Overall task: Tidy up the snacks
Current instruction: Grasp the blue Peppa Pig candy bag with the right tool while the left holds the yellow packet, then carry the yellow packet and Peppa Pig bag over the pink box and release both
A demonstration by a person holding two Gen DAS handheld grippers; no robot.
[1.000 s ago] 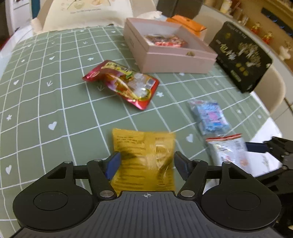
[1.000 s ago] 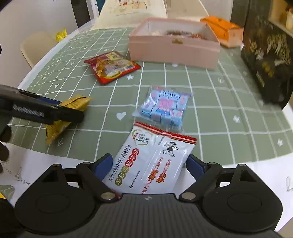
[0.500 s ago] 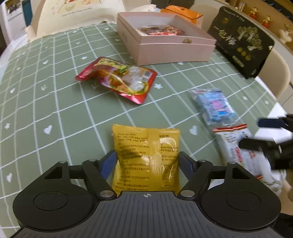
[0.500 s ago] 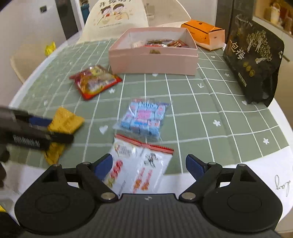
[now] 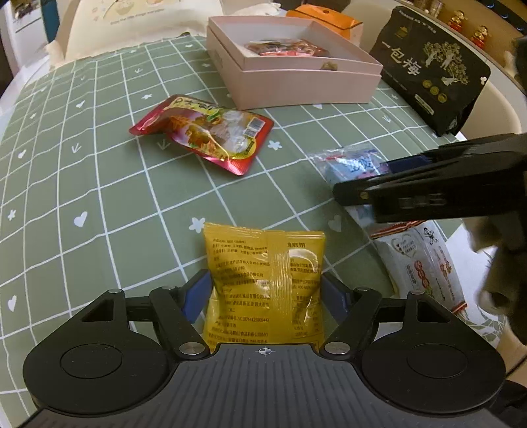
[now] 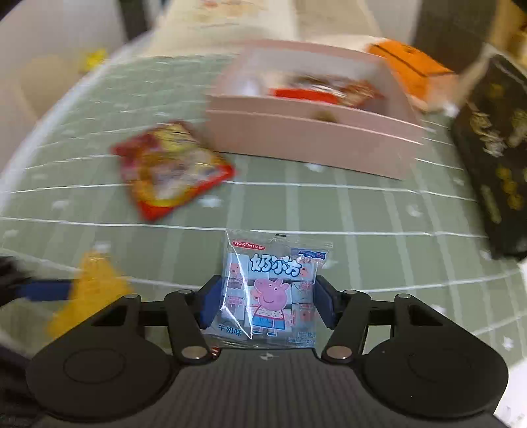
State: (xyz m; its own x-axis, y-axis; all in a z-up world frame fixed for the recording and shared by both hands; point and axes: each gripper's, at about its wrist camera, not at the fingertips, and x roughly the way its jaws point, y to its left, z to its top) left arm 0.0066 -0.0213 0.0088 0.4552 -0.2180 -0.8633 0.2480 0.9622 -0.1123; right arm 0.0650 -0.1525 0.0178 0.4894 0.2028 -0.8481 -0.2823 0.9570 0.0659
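The left gripper point(image 5: 263, 293) hovered low over the desk point(image 5: 98, 204), its blue fingers point(image 5: 196, 296) spread wide on either side of the yellow snack packet point(image 5: 263, 283), which lay flat on the green checked cloth near the desk's front edge; whether the pads touched the packet could not be told. The right gripper point(image 6: 266, 303) was closing its fingers point(image 6: 210, 304) around the clear packet of blue milk candies point(image 6: 266, 289), the pads right against its sides and the packet lifted off the cloth. In the left view that same gripper showed as a dark bar crossing above a white packet with red trim point(image 5: 425, 263) by the desk's right edge. A red snack packet point(image 5: 204, 131) lay nearer the middle, just in front of the open pink box point(image 5: 296, 82), which sat toward the far edge with a few red wrappers point(image 5: 283, 47) inside. A black pouch with gold print point(image 5: 428, 69) stood at the far right corner, an orange box point(image 5: 326, 21) behind the pink one.
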